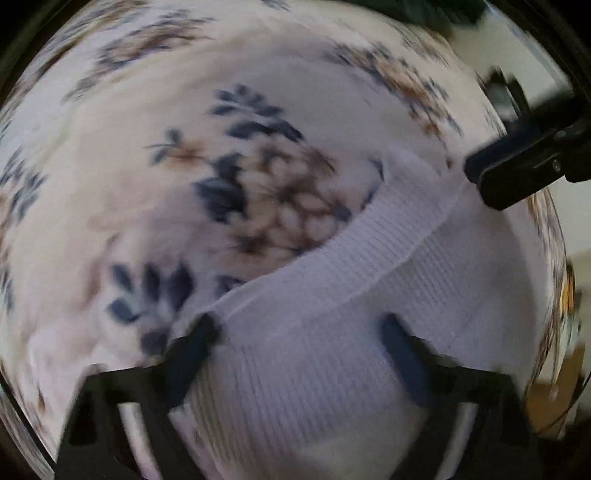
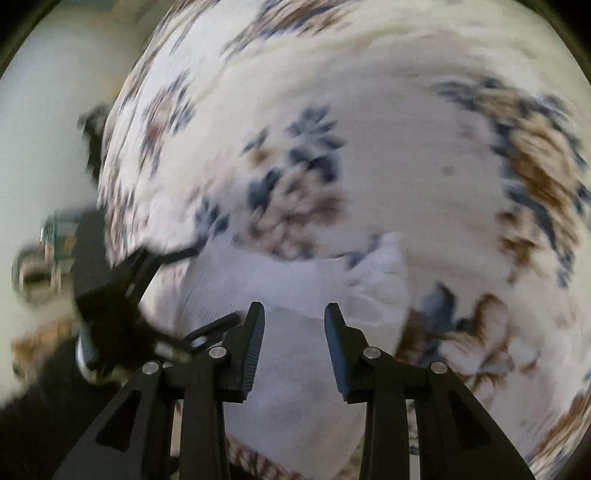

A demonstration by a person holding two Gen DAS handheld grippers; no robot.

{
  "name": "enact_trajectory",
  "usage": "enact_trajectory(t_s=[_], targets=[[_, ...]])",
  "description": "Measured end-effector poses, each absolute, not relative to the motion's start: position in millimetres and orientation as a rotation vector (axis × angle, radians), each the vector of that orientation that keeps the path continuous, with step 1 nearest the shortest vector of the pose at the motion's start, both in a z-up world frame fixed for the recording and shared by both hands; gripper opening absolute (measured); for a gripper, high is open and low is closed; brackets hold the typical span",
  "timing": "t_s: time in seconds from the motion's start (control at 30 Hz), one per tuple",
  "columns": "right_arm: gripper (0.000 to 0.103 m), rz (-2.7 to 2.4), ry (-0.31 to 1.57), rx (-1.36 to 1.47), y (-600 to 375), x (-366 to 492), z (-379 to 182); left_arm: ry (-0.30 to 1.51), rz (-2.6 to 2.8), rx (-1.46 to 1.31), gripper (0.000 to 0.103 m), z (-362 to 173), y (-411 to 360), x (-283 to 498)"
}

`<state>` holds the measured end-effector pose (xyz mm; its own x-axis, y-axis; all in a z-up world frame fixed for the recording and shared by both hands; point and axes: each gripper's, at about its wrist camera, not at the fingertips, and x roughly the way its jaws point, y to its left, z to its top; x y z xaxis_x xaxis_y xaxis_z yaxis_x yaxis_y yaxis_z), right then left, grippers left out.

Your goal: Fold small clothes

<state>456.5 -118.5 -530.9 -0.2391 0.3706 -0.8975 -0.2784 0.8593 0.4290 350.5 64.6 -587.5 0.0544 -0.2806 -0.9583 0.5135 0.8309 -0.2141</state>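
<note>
A small white ribbed garment with a stitched hem band lies on a floral bedspread. My left gripper points down at it, jaws apart and straddling the cloth, no pad visibly pressing it. My right gripper reaches in from the upper right, its tip at the garment's far end. In the right wrist view, my right gripper is open just above the white garment, nothing pinched between the pads. The left gripper shows blurred at the garment's left end.
The bedspread, white with blue and brown flowers, fills both views. The bed's edge runs down the left of the right wrist view, with pale floor beyond. A dark object lies at the top of the left wrist view.
</note>
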Motion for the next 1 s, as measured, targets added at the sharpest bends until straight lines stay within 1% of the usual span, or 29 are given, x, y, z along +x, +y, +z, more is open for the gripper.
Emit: enact_trajectory(t_s=[0.03, 0.07, 0.1, 0.23, 0.4, 0.43, 0.47, 0.5, 0.67, 0.73, 0.77, 1.0], targets=[[0.036, 0.618, 1.715, 0.016, -111, 454, -536, 1.398, -0.636, 0.210, 0.043, -589, 62, 352], [0.036, 0.635, 1.722, -0.034, -105, 453, -541, 1.388, -0.657, 0.210, 0.025, -587, 60, 353], [0.036, 0.647, 1.733, -0.088, -99, 453, -548, 1.386, -0.657, 0.213, 0.009, -585, 59, 354], [0.036, 0.696, 1.758, -0.201, -86, 446, -567, 1.341, -0.654, 0.162, 0.008, -566, 67, 355], [0.036, 0.725, 1.729, -0.141, -89, 446, -564, 1.288, -0.630, 0.113, 0.007, -547, 81, 350], [0.037, 0.733, 1.731, -0.132, -86, 446, -566, 1.286, -0.632, 0.106, 0.007, -545, 82, 350], [0.041, 0.748, 1.736, -0.125, -85, 447, -568, 1.281, -0.634, 0.102, 0.007, -542, 85, 352], [0.042, 0.763, 1.740, -0.124, -84, 446, -569, 1.270, -0.628, 0.101, 0.007, -539, 86, 352], [0.041, 0.870, 1.743, -0.203, -68, 433, -572, 1.276, -0.629, 0.105, 0.007, -536, 89, 351], [0.005, 0.877, 1.722, -0.250, -64, 427, -569, 1.292, -0.635, 0.092, 0.008, -539, 90, 352], [0.004, 0.863, 1.712, -0.245, -65, 427, -567, 1.289, -0.628, 0.090, 0.008, -538, 90, 353], [0.003, 0.715, 1.549, -0.144, -81, 433, -535, 1.290, -0.613, 0.014, 0.008, -535, 104, 351]])
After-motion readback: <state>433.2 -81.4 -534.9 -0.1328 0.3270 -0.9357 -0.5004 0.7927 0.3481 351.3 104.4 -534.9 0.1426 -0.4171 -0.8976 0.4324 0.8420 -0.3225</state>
